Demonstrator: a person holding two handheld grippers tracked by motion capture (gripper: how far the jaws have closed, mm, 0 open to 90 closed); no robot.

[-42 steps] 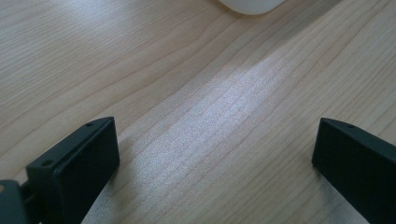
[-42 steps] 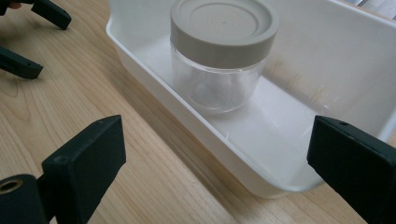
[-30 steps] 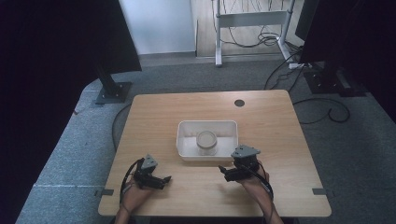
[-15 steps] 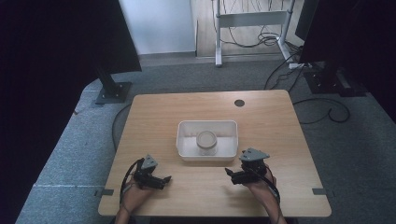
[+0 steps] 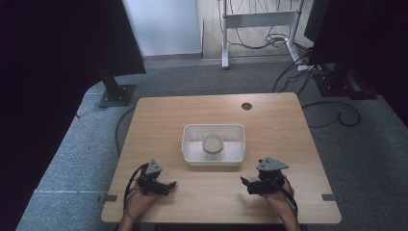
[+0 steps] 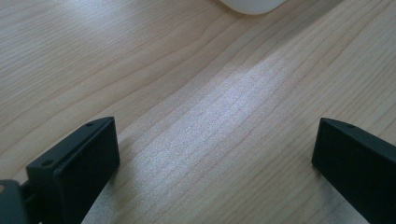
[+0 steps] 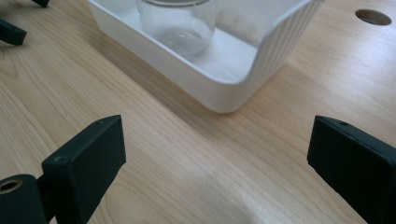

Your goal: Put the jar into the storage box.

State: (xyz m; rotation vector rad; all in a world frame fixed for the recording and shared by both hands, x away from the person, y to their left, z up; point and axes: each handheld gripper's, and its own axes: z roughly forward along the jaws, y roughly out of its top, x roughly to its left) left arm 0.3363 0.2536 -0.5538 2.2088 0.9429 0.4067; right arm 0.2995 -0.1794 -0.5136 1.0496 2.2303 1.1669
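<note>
Both spread tongs, left and right, have drawn back from the jar in the tray.

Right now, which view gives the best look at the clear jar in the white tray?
The right gripper view: the jar is close, its clear wall and base distinct inside the tray. The high view shows it whole but small. The left gripper view catches a white edge, not the jar.
</note>
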